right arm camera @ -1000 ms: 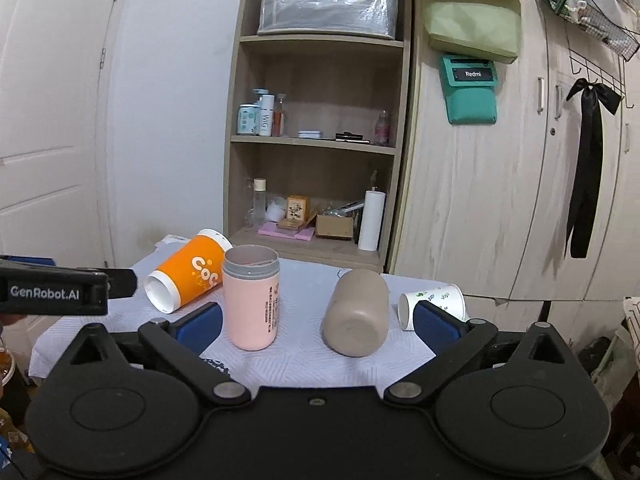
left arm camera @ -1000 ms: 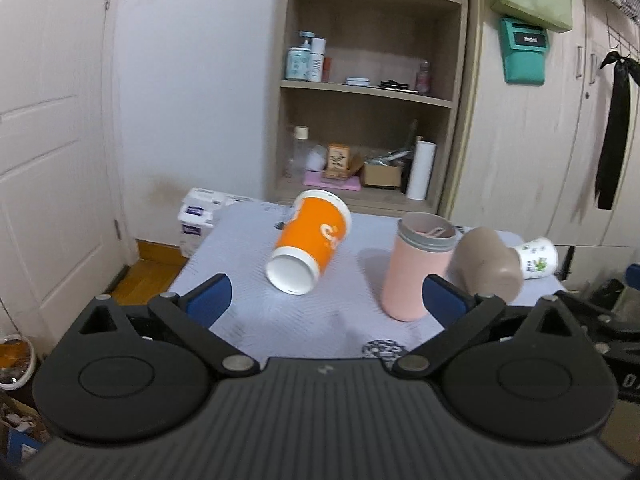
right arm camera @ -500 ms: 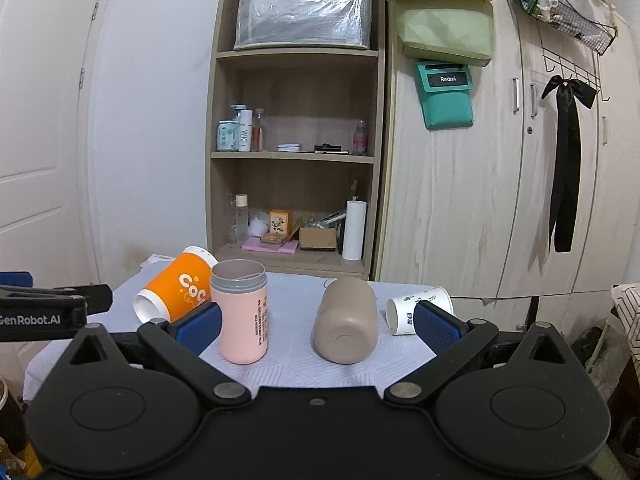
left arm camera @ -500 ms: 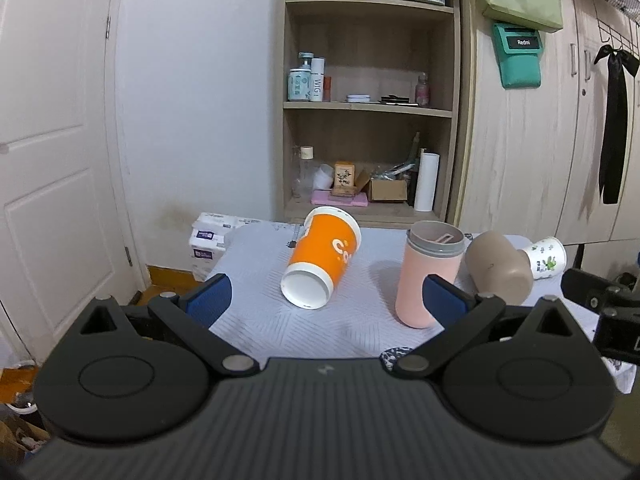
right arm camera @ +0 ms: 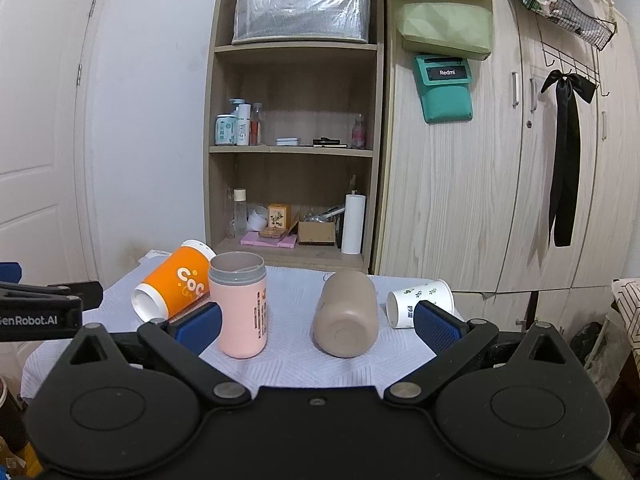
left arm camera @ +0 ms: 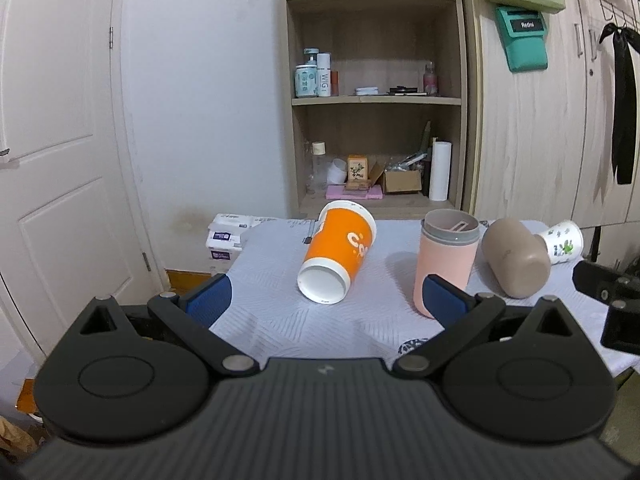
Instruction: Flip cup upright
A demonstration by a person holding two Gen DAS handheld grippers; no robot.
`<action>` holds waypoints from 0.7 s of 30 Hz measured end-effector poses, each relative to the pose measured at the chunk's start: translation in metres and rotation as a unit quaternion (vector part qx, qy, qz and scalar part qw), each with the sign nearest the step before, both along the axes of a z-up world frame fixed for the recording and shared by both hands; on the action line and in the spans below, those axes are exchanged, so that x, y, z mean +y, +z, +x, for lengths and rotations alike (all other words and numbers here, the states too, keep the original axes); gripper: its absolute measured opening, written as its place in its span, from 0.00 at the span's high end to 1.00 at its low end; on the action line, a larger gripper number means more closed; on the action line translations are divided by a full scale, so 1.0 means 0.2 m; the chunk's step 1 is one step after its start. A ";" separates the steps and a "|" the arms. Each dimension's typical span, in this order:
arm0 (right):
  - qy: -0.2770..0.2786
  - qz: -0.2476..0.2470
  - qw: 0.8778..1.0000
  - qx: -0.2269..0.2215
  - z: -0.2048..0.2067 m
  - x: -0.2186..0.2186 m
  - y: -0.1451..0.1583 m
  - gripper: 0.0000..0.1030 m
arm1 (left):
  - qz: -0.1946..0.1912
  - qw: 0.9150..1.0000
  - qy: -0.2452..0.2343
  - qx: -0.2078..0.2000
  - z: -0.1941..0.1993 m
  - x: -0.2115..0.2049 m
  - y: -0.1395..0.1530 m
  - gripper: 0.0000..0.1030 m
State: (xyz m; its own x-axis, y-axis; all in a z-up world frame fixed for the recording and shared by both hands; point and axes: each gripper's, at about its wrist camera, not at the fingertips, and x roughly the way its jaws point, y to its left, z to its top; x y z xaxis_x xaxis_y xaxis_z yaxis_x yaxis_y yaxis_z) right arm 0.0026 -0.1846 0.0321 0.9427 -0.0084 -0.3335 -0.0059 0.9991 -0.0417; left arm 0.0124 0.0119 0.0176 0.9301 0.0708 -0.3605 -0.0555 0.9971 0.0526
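Observation:
An orange paper cup (left arm camera: 338, 254) lies on its side on the covered table (left arm camera: 280, 320), white base toward me; it also shows in the right wrist view (right arm camera: 172, 284). A pink cup (left arm camera: 444, 258) (right arm camera: 240, 304) stands upright. A taupe cup (left arm camera: 516, 260) (right arm camera: 346, 314) lies on its side. A small white leaf-print cup (left arm camera: 562, 242) (right arm camera: 420, 302) lies on its side at the right. My left gripper (left arm camera: 326, 300) is open and empty, short of the orange cup. My right gripper (right arm camera: 316, 326) is open and empty, short of the taupe cup.
A wooden shelf unit (right arm camera: 292, 140) with bottles and boxes stands behind the table. Wardrobe doors (right arm camera: 480, 180) are to its right, a white door (left arm camera: 52, 160) to the left. Tissue packs (left arm camera: 226, 236) lie at the table's far left corner.
Both grippers have drawn back and risen a little, so the cups sit lower and smaller in view. The cups have not moved. Both grippers stay open.

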 end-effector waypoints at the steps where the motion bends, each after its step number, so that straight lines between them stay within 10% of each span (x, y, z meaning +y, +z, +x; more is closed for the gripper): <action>1: 0.000 0.000 1.000 0.001 0.00 0.00 0.00 0.00 | 0.003 1.000 0.001 0.000 0.00 0.00 0.00 0.00; 21: -0.002 -0.007 1.000 0.009 0.02 0.02 -0.02 0.00 | 0.029 0.998 -0.013 0.049 0.06 -0.04 -0.04 0.00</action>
